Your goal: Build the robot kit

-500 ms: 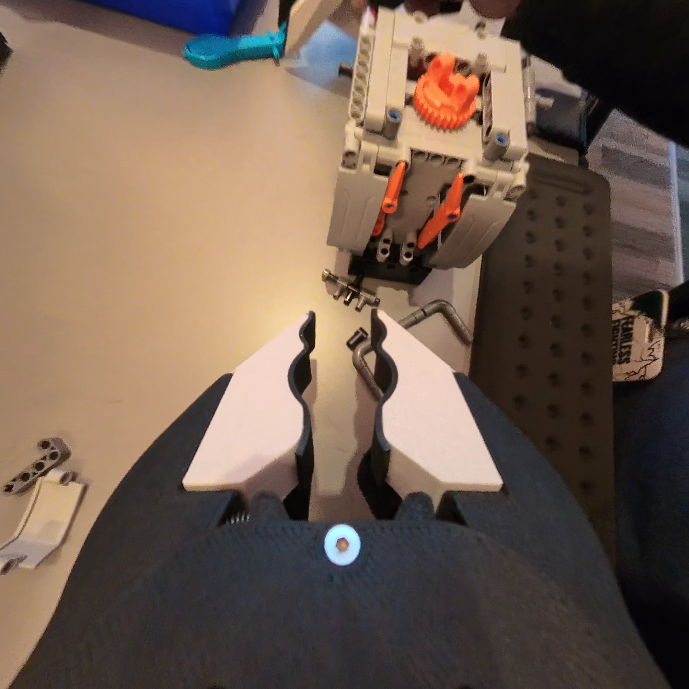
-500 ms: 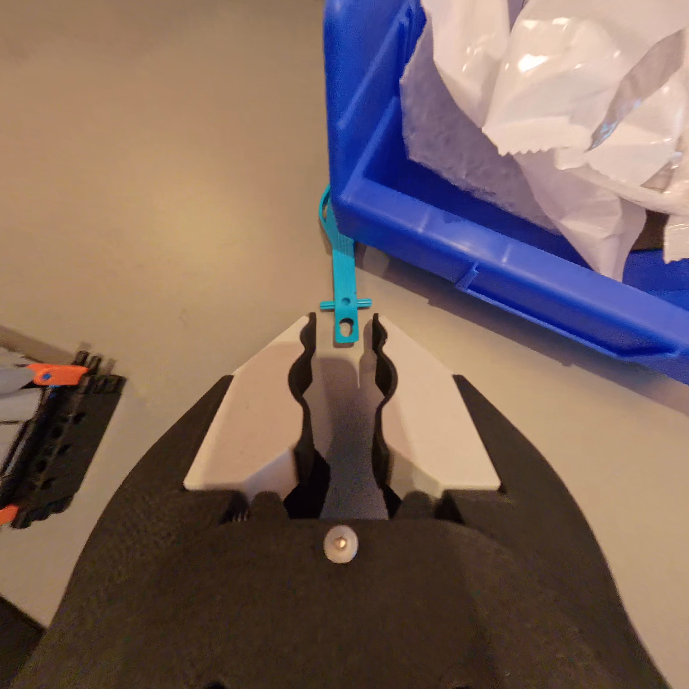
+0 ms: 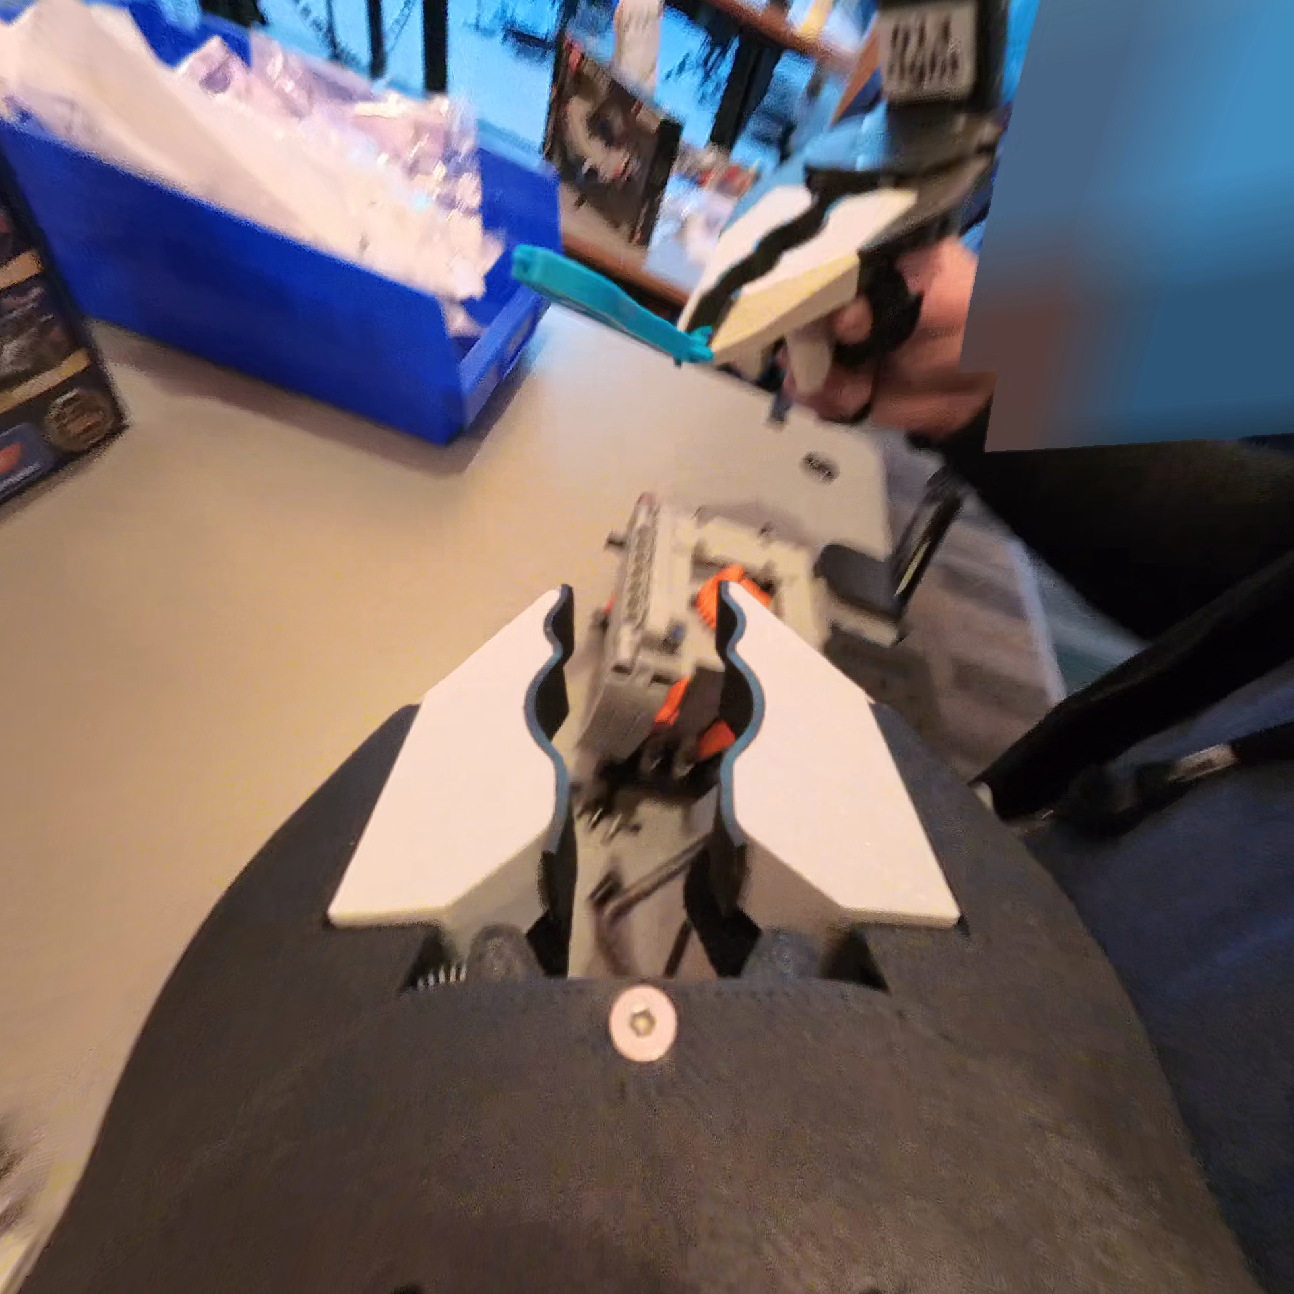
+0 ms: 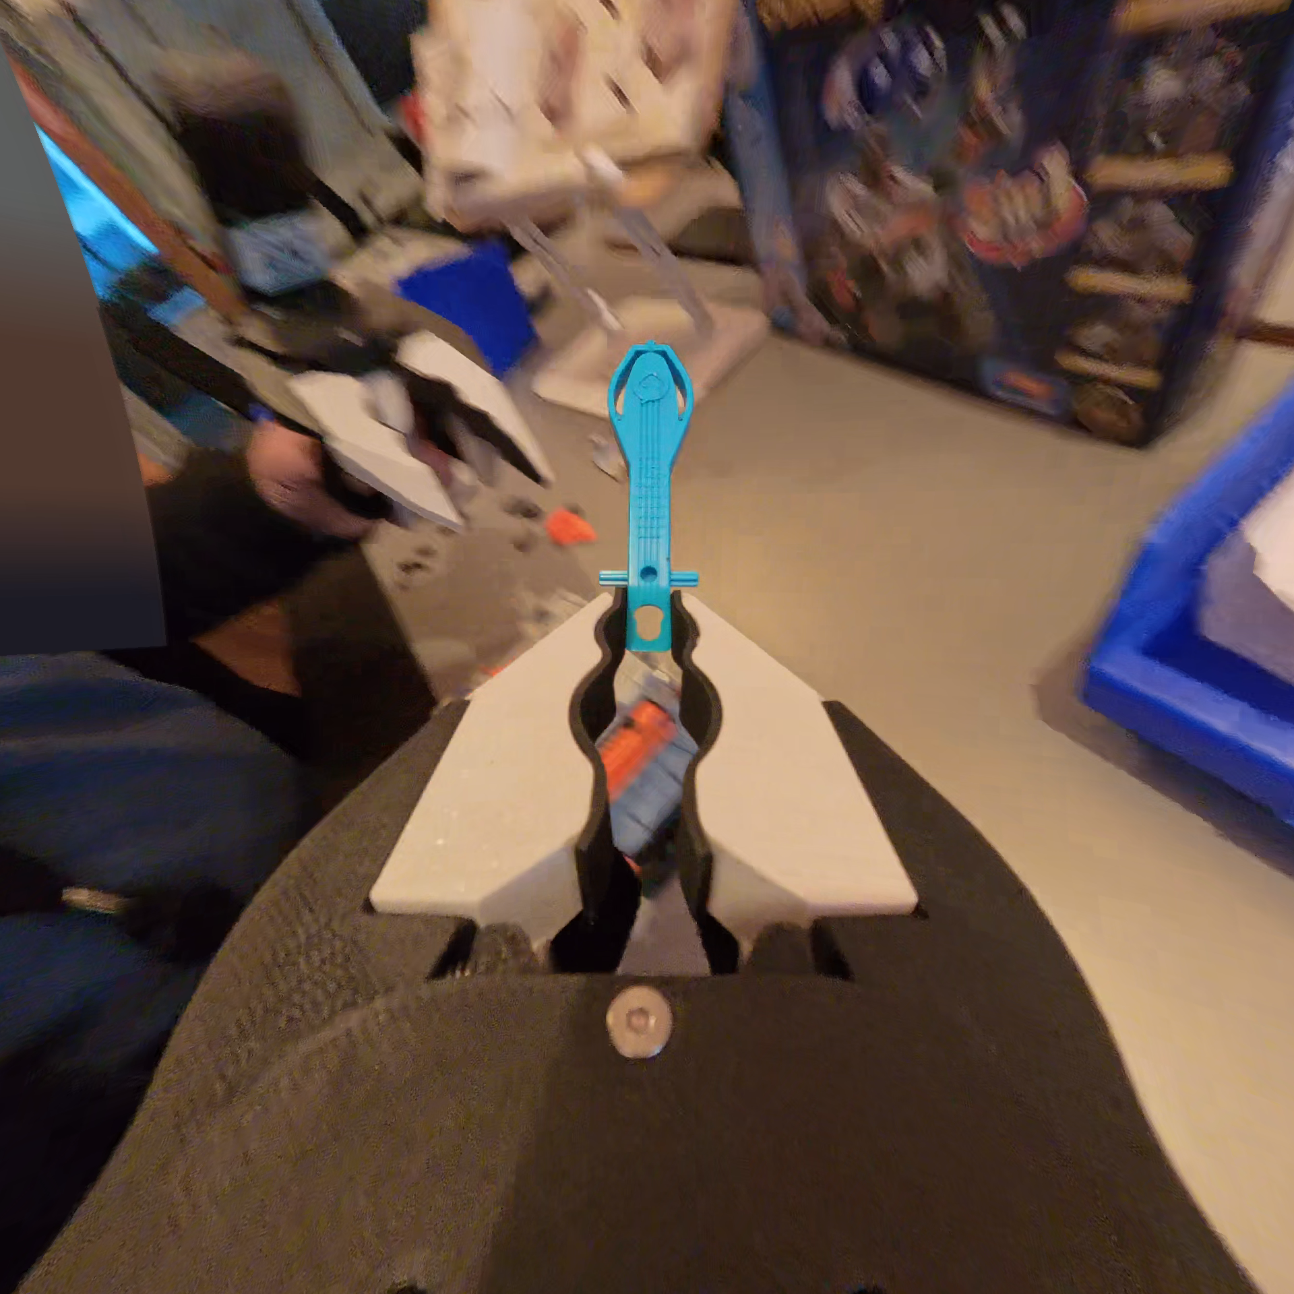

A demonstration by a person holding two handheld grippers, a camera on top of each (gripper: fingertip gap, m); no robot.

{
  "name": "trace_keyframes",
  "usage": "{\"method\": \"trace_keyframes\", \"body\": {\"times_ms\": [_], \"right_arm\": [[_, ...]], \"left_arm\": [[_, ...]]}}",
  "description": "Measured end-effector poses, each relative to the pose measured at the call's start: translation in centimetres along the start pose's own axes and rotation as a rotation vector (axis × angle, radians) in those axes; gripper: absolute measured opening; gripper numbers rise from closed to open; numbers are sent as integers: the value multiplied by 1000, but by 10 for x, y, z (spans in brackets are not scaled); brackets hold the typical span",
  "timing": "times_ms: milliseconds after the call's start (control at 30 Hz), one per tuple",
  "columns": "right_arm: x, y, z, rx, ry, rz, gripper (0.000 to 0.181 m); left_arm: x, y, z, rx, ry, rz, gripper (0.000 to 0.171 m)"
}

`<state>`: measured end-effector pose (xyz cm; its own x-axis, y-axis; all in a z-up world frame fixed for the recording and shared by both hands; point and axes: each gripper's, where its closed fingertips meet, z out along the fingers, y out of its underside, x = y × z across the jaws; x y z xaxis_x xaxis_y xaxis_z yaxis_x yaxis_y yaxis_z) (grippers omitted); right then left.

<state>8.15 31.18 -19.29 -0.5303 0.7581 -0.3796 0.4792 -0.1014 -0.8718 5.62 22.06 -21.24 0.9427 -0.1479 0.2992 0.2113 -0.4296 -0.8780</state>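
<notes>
the right claw (image 4: 645,606) is pinched tight on the short end of a teal plastic tool (image 4: 650,462), a flat strip with a rounded head and a small crossbar; the tool sticks straight out past the fingertips, lifted off the table (image 4: 910,504). seen from the left wrist view, the same tool (image 3: 602,301) juts from that claw (image 3: 700,343) in the air above the far side of the table, with a hand (image 3: 903,350) wrapped round the claw's grip. the left claw (image 3: 645,602) has its two white fingers (image 3: 483,756) parted with a moderate gap and grips nothing; between and just beyond them sits a grey building-block model (image 3: 672,616) with orange parts, blurred, resting on the table near its edge, and a thin bent grey rod (image 3: 644,882) lies on the table between the fingers, closer in. whether the fingers touch the model cannot be told. from the right wrist view the left claw (image 4: 448,448) hangs over small scattered pieces, one of them orange (image 4: 571,526). a blue bin (image 3: 266,294) filled with crumpled white and clear bags stands on the table to the far left of the left claw, and the teal tool's head points toward it. a dark printed box (image 3: 49,378) stands beside the bin. the surroundings are heavily blurred.
</notes>
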Motion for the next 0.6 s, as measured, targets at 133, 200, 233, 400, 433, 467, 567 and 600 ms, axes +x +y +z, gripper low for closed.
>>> {"method": "trace_keyframes", "body": {"times_ms": [133, 200, 233, 400, 433, 467, 567, 600], "right_arm": [[-31, -19, 8, 31, 104, -149, 9], [-40, -16, 20, -8, 195, -275, 9], [-44, -14, 25, -23, 229, -319, 9], [-60, -6, 47, -33, 352, -468, 9], [-60, -4, 49, -36, 360, -469, 9], [-62, -1, 51, -44, 341, -458, 11], [-73, -10, 38, -7, 216, -402, 15], [-74, -15, 33, -7, 174, -370, 18]], "left_arm": [[23, -39, 12, 158, 181, -184, 41], [27, -47, 16, 205, 243, -306, 43], [25, -51, 16, 243, 250, -358, 41], [18, -59, 9, 378, 280, -483, 10], [17, -57, 8, 376, 289, -499, 9], [16, -54, 8, 361, 288, -496, 7], [19, -45, 9, 251, 258, -390, 5], [22, -43, 9, 199, 257, -337, 5]]}}
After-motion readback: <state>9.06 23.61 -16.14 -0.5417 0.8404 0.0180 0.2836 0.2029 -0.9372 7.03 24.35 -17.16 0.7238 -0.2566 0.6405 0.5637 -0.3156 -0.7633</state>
